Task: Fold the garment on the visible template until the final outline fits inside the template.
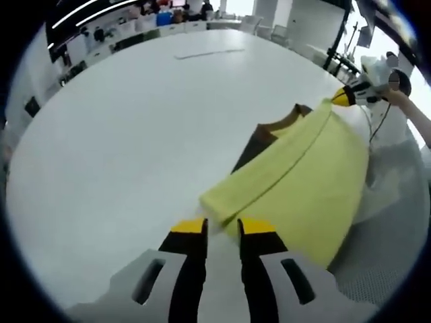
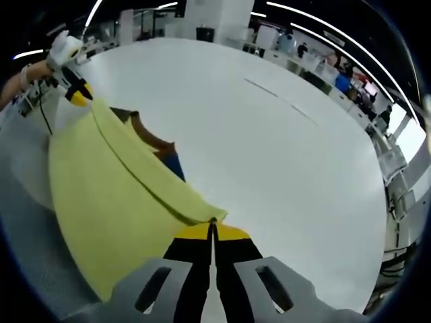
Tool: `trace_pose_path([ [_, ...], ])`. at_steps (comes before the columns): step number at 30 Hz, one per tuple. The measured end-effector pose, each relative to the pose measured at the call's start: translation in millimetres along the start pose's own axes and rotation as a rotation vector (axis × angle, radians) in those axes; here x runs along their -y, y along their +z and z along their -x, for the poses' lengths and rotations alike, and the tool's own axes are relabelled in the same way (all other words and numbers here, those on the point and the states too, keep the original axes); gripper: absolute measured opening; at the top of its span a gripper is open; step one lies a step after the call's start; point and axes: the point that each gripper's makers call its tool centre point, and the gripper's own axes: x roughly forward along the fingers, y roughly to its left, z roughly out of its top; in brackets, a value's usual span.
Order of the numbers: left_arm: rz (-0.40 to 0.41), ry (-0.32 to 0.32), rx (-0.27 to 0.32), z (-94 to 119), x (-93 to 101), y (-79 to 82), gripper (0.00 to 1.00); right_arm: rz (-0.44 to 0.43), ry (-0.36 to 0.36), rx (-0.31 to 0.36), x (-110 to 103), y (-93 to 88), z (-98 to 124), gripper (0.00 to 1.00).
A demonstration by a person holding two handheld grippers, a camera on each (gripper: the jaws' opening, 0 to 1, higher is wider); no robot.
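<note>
Yellow fabric is what stands out: the garment [image 1: 303,175] is held up off the white table [image 1: 135,134], stretched between the two grippers, with a folded band running along its upper edge and a brown collar part [image 1: 279,124] peeking out behind it. It hangs over the table's near edge. One corner is pinched by the left gripper [image 1: 222,227], jaws set narrow with cloth between the yellow tips. The other corner is clamped by the right gripper [image 2: 213,231], jaws pressed together. A thin strip [image 1: 209,52] is seen lying toward the table's far edge.
</note>
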Motion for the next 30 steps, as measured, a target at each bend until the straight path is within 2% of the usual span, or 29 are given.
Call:
trace_pose_path([
  [7,0.018,-0.001,0.005,-1,0.6,2.1,0.0,-0.006,0.001,-0.001,0,-1.1,1,0.01],
  [14,0.025,-0.002,-0.008,-1,-0.1,2.4,0.0,-0.007,0.001,-0.004,0,-1.8,1,0.01],
  [30,0.076,0.001,0.031,4,-7.9,18.7,0.0,-0.02,-0.007,0.016,9,7.7,3,0.01],
])
